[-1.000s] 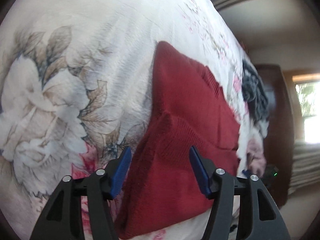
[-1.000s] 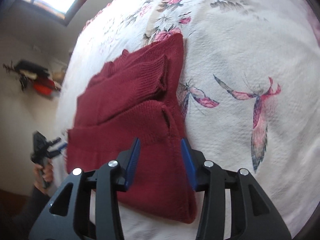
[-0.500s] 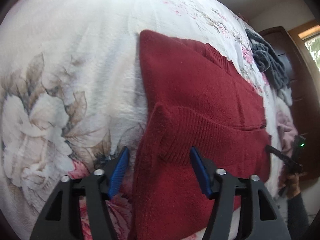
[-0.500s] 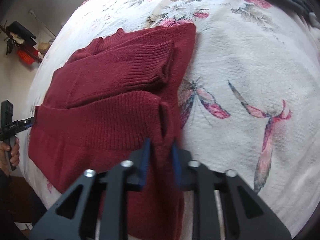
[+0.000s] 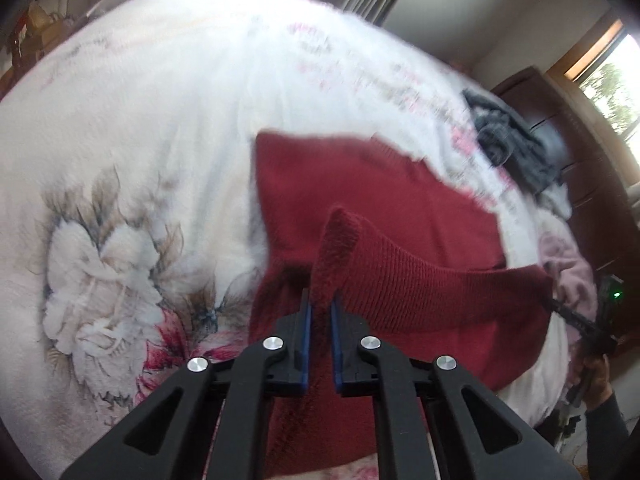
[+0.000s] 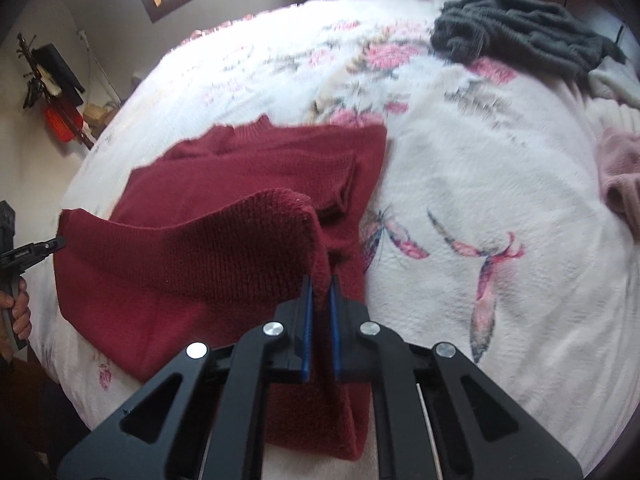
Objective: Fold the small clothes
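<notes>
Left claw (image 5: pixel 319 312) pinches the near hem corner of the red sweater (image 5: pixel 400 208), which lies on the bed (image 5: pixel 160 120); right claw (image 6: pixel 320 296) pinches the opposite corner, hem raised between them. Judged soft, light, limp knit: hold both hem corners.

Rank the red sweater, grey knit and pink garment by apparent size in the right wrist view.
1. Red sweater, largest, though nearest the camera.
2. Grey knit.
3. Pink garment, smallest, partly cut off at the edge.
</notes>
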Motion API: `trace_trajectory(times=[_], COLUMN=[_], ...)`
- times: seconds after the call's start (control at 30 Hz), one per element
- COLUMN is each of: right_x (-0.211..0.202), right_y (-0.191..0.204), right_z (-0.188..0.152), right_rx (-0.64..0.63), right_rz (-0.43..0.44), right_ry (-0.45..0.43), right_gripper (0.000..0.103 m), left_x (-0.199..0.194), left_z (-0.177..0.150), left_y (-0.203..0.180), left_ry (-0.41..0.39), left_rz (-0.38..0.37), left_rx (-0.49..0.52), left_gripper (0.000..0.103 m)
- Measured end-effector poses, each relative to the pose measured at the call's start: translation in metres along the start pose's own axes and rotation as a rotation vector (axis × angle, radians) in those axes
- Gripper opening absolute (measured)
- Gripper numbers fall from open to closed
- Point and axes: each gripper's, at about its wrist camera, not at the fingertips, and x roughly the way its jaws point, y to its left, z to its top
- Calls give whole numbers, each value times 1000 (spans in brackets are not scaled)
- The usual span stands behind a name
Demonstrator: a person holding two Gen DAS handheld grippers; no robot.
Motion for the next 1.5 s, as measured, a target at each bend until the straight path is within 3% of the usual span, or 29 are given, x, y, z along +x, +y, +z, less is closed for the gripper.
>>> trace_trajectory(times=[0.13, 0.33, 0.5, 0.67, 0.87, 0.97, 1.23, 1.5], right_x=[-16, -11, 17, 70, 124, 127, 125, 171], right_y=[-3, -10, -17, -28, -32, -32, -29, -37], right_z=[15, 72, 126, 169, 178, 183, 212, 216], right_rx=[7, 36, 59, 95, 94, 103, 111, 111], right_rz=[-4, 4, 0, -39, -105, -96, -74, -121], right_ry=[-43, -87, -75, 7, 124, 113, 47, 101], right_gripper=[6, 6, 6, 6, 6, 6, 6, 6], left_x=[-24, -18, 13, 65, 127, 133, 136, 194], left_z=[21, 78, 129, 165, 176, 181, 212, 223], left_y=[-12, -20, -15, 3, 29, 41, 42, 56], left_ry=[-70, -100, -81, -16, 91, 97, 58, 160], left_rz=[-34, -55, -37, 4, 59, 25, 19, 85], left_rx=[43, 76, 72, 11, -81, -151, -140, -133], left_gripper=[7, 7, 7, 6, 5, 5, 5, 5])
